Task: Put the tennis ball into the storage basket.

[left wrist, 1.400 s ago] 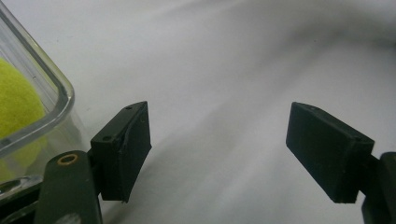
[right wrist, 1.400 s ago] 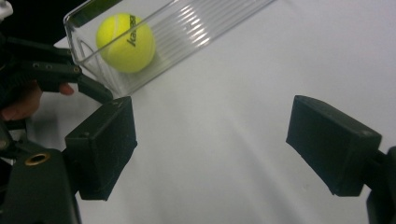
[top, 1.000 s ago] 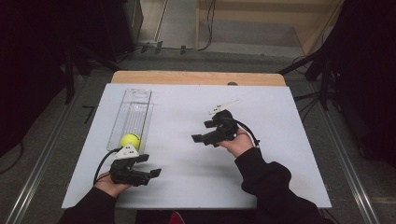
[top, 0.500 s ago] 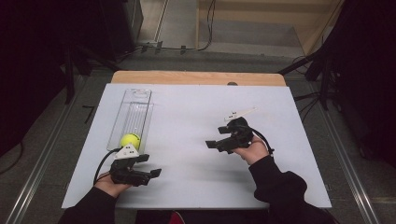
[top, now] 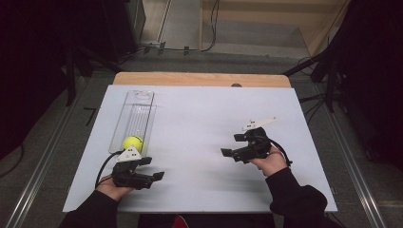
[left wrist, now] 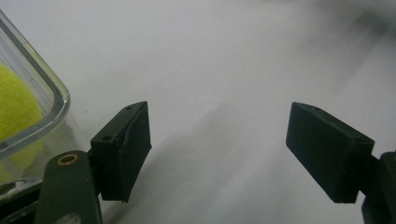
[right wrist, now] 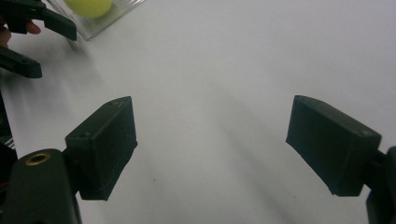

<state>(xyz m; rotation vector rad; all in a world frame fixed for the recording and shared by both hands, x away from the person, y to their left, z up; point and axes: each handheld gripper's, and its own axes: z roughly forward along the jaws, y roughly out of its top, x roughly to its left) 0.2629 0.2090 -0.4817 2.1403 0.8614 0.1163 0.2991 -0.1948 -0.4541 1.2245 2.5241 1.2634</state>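
Note:
A clear long container [top: 136,110] lies on the left of the white table [top: 199,109], with a yellow-green ball [top: 132,143] at its near end. My left gripper [top: 155,168] rests just in front of that end, open, pointing right, holding nothing. In the left gripper view the open gripper [left wrist: 219,154] frames bare table, with the ball [left wrist: 14,107] behind the container's rim [left wrist: 51,88] at the left. My right gripper [top: 230,145] sits on the right half, open and empty, pointing left. In the right gripper view it [right wrist: 212,144] faces the ball [right wrist: 88,7] and the left gripper [right wrist: 32,46].
A wooden strip [top: 199,79] runs along the table's far edge. Dark stands and cables [top: 318,66] surround the table on the floor. A cable [top: 102,167] trails from the left gripper toward the near edge.
The right gripper has moved to the right and a little nearer the person, still open. The left gripper, the container and the ball have stayed put.

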